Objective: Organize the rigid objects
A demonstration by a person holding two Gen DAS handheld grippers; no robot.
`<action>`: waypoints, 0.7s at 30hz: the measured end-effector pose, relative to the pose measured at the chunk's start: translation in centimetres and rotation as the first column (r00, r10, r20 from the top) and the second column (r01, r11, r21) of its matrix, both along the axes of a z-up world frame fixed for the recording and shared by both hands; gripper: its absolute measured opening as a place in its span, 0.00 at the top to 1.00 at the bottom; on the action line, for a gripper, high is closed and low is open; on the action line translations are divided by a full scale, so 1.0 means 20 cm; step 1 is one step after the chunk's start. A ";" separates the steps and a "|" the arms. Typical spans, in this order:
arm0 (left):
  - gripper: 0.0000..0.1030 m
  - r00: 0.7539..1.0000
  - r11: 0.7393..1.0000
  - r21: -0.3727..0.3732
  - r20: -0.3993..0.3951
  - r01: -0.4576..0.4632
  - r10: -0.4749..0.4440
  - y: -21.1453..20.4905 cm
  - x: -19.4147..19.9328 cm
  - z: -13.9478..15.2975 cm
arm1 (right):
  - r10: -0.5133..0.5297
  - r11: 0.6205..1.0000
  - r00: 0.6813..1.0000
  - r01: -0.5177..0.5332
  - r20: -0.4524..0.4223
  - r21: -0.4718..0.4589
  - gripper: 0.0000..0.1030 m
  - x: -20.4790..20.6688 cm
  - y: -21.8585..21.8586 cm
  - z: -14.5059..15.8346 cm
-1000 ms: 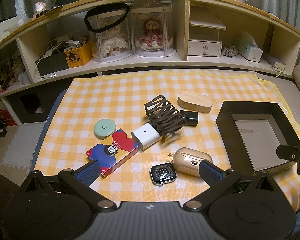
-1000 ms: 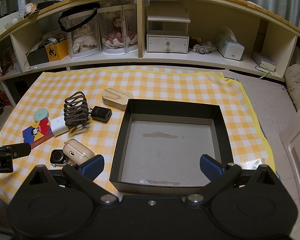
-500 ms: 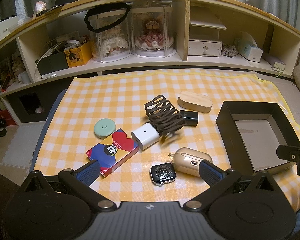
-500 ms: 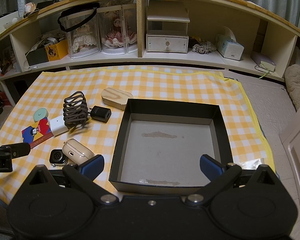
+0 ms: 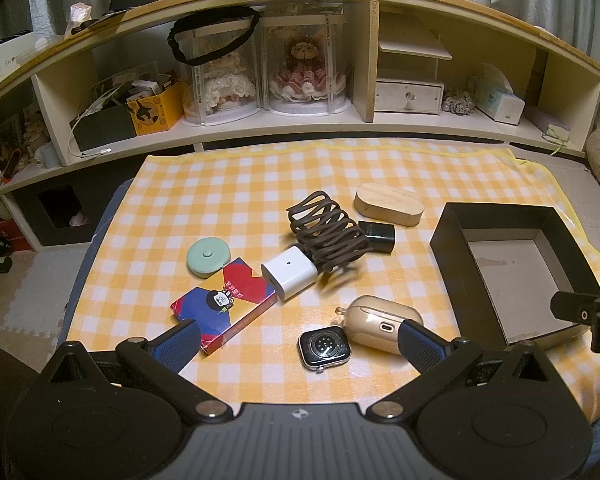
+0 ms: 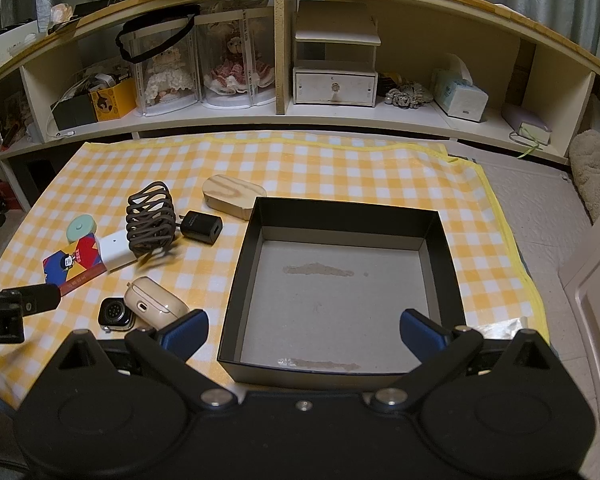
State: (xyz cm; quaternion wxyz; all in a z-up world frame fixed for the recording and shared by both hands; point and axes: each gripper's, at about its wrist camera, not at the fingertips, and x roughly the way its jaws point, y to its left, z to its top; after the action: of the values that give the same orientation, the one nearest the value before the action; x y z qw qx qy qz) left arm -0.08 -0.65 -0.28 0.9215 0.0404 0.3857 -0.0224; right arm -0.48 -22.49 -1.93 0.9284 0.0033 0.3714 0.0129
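On the yellow checked cloth (image 5: pixel 228 184) before a cluttered shelf (image 5: pixel 300 128), the black box (image 6: pixel 342 292) sits empty, with the smartwatch (image 5: pixel 324 347), earbud case (image 5: pixel 382 323), card pack (image 5: pixel 224 304), white charger (image 5: pixel 289 274) and wooden case (image 5: pixel 389 204) left of it, while the left gripper (image 5: pixel 298 344) and right gripper (image 6: pixel 304 330) hover with fingers spread, holding nothing.

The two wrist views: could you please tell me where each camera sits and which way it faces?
Left wrist: on the left gripper, low at the near edge of the cloth, facing the shelf over the watch and earbud case; its open fingers show.
Right wrist: on the right gripper, facing the shelf over the empty box; its open fingers show.
Shared: box, case, watch, cable; each view catches part of the other gripper's rig.
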 end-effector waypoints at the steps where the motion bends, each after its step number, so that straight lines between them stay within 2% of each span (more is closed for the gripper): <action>1: 0.00 1.000 1.000 -0.001 0.000 0.000 0.000 0.00 0.00 0.00 | 0.000 1.000 1.000 0.000 0.000 0.000 0.00 0.00 0.00 0.00; 21: 0.00 1.000 1.000 -0.001 0.001 0.000 0.000 -0.01 0.00 0.00 | 0.001 1.000 1.000 -0.001 0.001 -0.001 0.00 0.00 -0.01 0.00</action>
State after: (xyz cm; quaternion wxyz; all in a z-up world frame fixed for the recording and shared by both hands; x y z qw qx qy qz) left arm -0.06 -0.80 -0.30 0.9216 0.0397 0.3854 -0.0225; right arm -0.54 -22.62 -1.99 0.9285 0.0026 0.3710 0.0130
